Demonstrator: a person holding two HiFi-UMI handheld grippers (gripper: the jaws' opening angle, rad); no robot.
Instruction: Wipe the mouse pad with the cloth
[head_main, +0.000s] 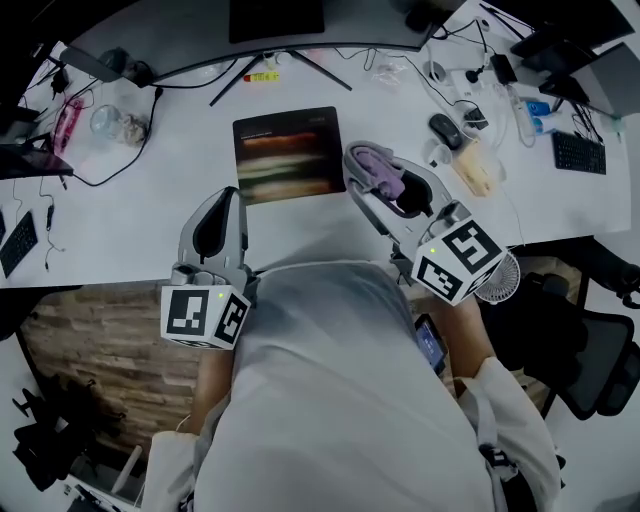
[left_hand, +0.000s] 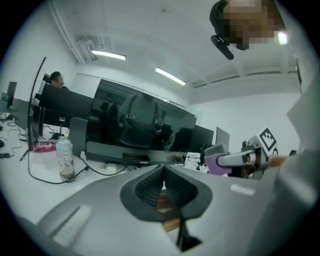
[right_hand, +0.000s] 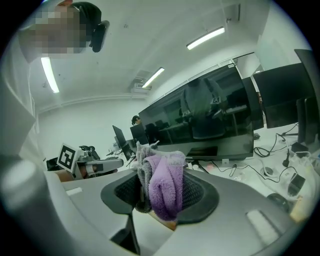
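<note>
The mouse pad (head_main: 288, 155) lies flat and loose mid-desk (head_main: 150, 215), nearer the front edge than the back. The right gripper (head_main: 368, 170) has its jaws clamped on a bunched purple-and-grey cloth (right_hand: 162, 187), held just off the pad's right edge and seemingly raised above it. The left gripper (head_main: 228, 200) has its jaws together on nothing, near the front edge and off the pad. Nothing pins the pad, so a firm stroke could drag it along. The wad looks pinched by a fold and might tug free, letting the jaws scrape the pad.
</note>
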